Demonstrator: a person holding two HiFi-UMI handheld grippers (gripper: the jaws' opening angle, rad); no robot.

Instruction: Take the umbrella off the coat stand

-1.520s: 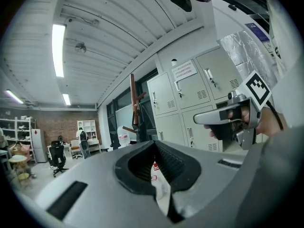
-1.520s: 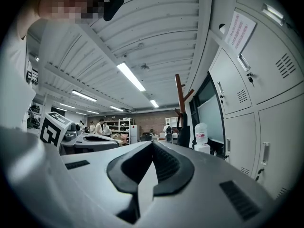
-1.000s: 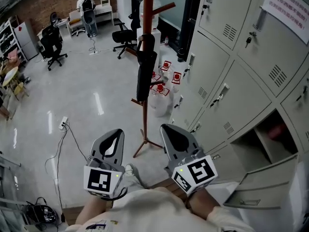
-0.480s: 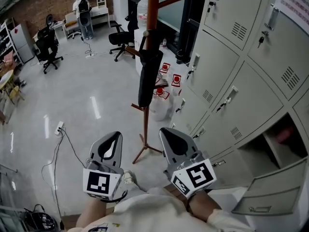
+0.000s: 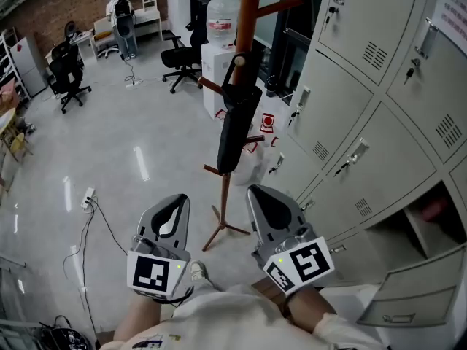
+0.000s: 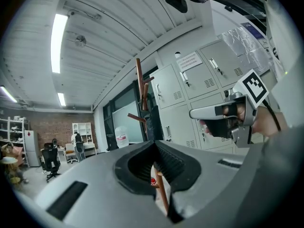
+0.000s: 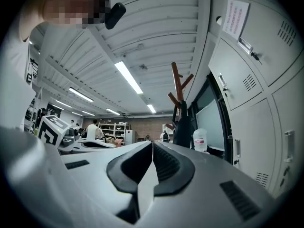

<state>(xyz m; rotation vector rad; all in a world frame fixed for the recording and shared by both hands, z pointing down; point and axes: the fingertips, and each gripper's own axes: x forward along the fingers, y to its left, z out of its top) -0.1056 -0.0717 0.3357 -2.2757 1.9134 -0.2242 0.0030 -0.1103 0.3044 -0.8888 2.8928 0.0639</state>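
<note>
A folded black umbrella (image 5: 235,130) hangs upright from a peg of the brown wooden coat stand (image 5: 249,20), beside the lockers. Both grippers are held side by side in front of the person, short of the stand and lower than the umbrella. My left gripper (image 5: 179,198) is shut and empty, to the left of the stand's legs. My right gripper (image 5: 256,191) is shut and empty too, just right of the stand's pole. In the left gripper view the umbrella (image 6: 151,122) and stand (image 6: 139,80) rise beyond the left gripper (image 6: 154,143). The right gripper view shows the umbrella (image 7: 183,125) past the right gripper (image 7: 152,143).
Grey lockers (image 5: 365,86) line the right side, one low door (image 5: 408,301) standing open. A water dispenser (image 5: 219,20) and water bottles (image 5: 266,122) stand behind the stand. Office chairs (image 5: 69,68) are far left. A power strip with cable (image 5: 87,194) lies on the floor.
The person has come closer to the coat stand with both grippers. The stand and umbrella look larger and sit further right in the head view. Both pairs of jaws stayed shut.
</note>
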